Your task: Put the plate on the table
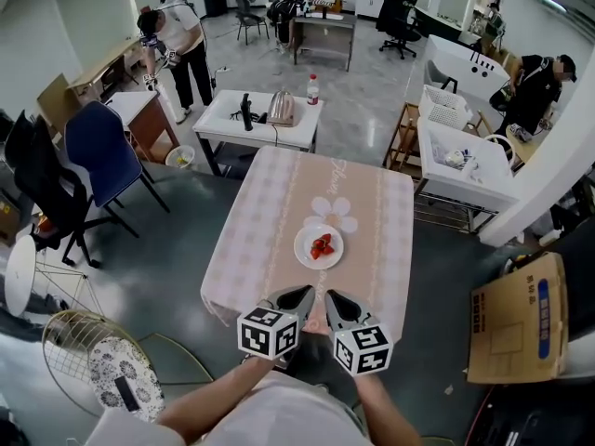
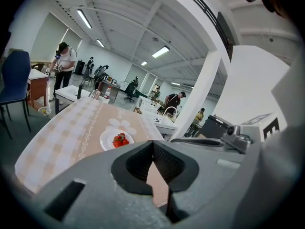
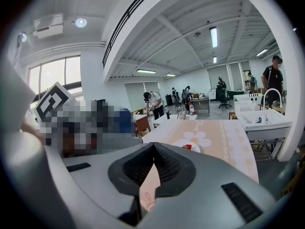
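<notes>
Plate [image 1: 319,246] lies on the counter [image 1: 251,240], straight ahead of the left hand-held gripper [image 1: 299,297] and right hand-held gripper [image 1: 335,302], both clenched empty and about equally near.

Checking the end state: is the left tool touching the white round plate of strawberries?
Apart. The head view shows bare pink checked tablecloth between the left tool and the white round plate.
</notes>
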Demonstrator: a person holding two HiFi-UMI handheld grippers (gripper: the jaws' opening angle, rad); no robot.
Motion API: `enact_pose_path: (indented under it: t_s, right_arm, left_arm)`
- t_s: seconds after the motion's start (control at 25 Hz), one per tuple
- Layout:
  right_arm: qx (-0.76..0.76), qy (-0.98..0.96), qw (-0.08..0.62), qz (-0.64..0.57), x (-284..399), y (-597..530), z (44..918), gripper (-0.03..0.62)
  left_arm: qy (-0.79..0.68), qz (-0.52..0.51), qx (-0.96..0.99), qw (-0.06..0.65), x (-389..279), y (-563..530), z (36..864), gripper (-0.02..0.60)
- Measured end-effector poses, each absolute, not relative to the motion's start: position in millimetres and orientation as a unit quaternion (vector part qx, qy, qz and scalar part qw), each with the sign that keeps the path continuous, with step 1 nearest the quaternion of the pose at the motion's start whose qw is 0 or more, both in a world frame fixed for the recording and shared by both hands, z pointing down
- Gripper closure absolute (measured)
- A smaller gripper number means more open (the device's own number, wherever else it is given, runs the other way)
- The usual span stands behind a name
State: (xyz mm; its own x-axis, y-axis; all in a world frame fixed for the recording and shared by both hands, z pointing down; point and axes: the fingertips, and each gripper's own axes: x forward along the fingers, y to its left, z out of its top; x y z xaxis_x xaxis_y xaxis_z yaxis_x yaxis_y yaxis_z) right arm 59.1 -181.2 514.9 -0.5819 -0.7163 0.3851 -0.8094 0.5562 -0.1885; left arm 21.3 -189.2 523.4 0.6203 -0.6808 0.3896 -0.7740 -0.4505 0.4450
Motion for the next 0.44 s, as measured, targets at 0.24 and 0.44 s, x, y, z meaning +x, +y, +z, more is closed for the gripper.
enact_pose_path:
  t_s: [0.24, 0.44]
  right_arm:
    - [0.433, -0.874, 0.131, 0.18, 54.2, -178.0, 516.2, 0.591]
    - [0.437, -0.871, 0.132, 0.183, 57.6, -178.6, 517.1, 0.591]
  left_arm:
    - [-0.431, 0.084, 0.847, 0.3, 18.8, -185.1, 524.7, 0.574]
    - [-0.428, 0.086, 0.849, 0.296, 20.9, -184.9, 523.0, 0.575]
